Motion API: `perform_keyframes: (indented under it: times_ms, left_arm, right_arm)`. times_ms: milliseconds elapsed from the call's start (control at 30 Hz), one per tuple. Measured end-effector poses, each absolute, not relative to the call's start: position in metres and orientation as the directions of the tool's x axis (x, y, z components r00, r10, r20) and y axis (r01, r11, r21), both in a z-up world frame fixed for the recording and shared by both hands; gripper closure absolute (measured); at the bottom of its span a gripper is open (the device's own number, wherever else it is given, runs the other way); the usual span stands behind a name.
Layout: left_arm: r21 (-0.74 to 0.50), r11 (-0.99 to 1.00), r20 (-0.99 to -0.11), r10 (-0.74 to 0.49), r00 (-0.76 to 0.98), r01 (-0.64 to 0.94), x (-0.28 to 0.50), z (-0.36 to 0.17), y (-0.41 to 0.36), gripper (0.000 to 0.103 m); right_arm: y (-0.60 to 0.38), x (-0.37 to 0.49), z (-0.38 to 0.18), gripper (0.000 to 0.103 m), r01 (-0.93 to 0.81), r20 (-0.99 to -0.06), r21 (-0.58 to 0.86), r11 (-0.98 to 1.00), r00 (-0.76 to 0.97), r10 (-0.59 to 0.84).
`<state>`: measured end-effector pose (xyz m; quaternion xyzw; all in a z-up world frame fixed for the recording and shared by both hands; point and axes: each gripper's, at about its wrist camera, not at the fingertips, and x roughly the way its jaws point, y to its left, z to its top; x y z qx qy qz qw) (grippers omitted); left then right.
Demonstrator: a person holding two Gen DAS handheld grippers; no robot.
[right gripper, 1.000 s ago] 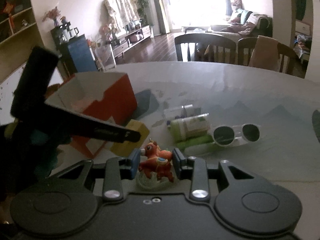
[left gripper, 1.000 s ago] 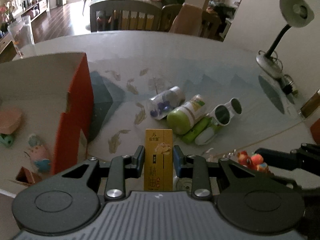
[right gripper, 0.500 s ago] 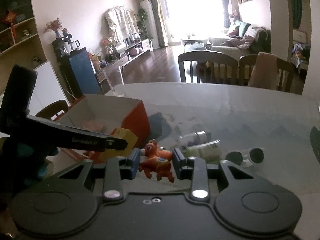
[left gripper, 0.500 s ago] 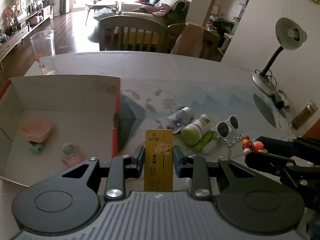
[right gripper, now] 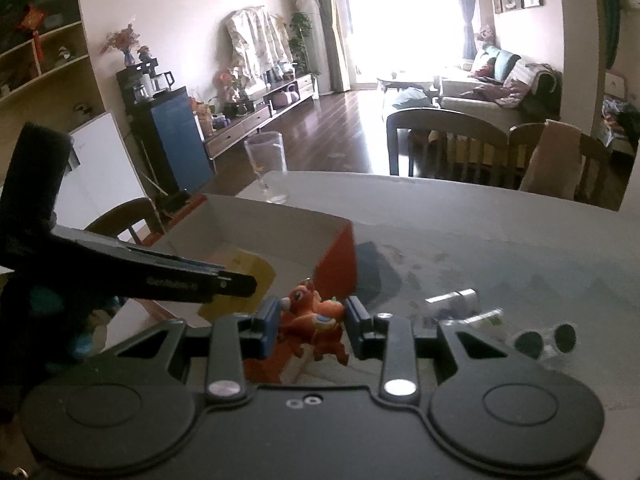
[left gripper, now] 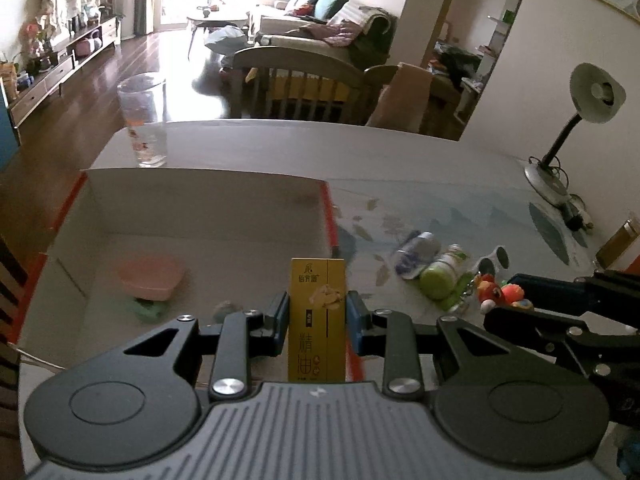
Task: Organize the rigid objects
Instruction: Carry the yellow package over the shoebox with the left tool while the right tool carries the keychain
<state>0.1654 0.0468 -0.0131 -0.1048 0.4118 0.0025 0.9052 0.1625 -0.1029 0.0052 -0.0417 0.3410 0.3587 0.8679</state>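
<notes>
Both grippers have risen and swung over toward the open box (left gripper: 200, 208). Left gripper (left gripper: 318, 320) clamps the upright yellow carton (left gripper: 318, 320) between its pads, low centre of frame above the box's red right wall. Right gripper (right gripper: 308, 322) pinches the orange toy (right gripper: 314, 320) just off the box's red corner. Inside the box, lower left: a pink tub (left gripper: 150, 280) on something green. Bottles (left gripper: 432, 268) and sunglasses (left gripper: 494, 262) lie right of the box on the table (left gripper: 400, 160).

Left gripper (left gripper: 317, 320): clamps upright yellow carton (left gripper: 317, 320)
Below: open box (left gripper: 200, 208), pink bowl (left gripper: 150, 278) inside
Right: bottles (left gripper: 430, 266), sunglasses (left gripper: 494, 262)
</notes>
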Motion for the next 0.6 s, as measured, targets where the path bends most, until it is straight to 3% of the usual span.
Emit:
perform_keyframes:
  times_ms: [600]
  left_arm:
    - [-0.130, 0.979, -0.774, 0.000, 0.634, -0.158, 0.154, -0.024, 0.150, 0.074]
  right_arm:
    - [0.000, 0.176, -0.016, 0.069, -0.678, -0.665, 0.110, 0.727, 0.494, 0.561]
